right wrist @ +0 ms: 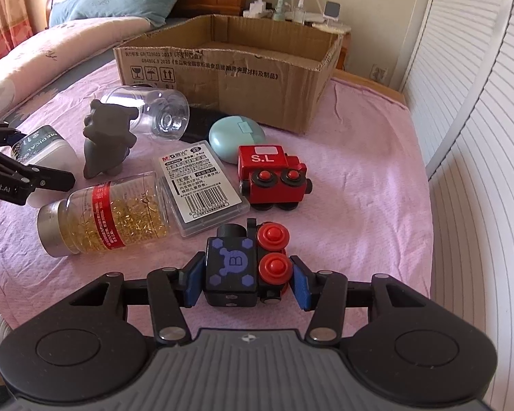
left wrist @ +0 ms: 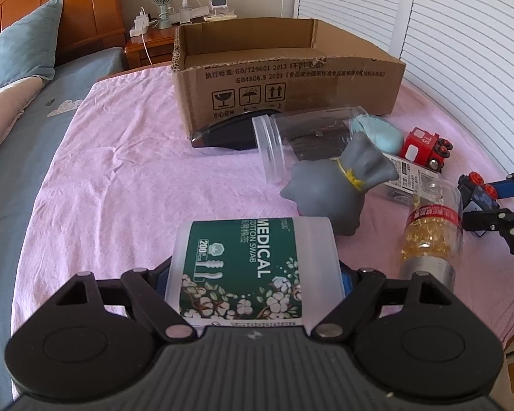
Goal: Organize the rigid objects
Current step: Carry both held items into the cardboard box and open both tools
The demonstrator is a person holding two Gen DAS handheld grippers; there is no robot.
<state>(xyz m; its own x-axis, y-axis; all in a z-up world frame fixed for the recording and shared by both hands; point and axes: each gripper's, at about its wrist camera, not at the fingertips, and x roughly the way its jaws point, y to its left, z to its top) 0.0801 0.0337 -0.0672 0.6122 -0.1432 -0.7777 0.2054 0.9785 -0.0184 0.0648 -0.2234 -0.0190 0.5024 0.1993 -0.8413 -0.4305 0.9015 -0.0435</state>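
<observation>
Two labels: "MEDICAL COTTON SWAB" tub (left wrist: 253,270), "S.L" red train (right wrist: 272,178)

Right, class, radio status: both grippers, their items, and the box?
Left gripper shut on cotton swab tub. Right gripper shut on black toy train. Cardboard box open, unobstructed.

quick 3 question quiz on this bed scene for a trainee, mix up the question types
1. True or false: the brown cardboard box already holds the red toy train.
2. What does the left tool grip? A) white cotton swab tub with green label B) grey rubber animal figure C) clear plastic jar
3. Fill in: the right tool is shut on the ____ toy train with red wheels.

Key: 1 false, it sits on the pink sheet; 2 A; 3 black.
</observation>
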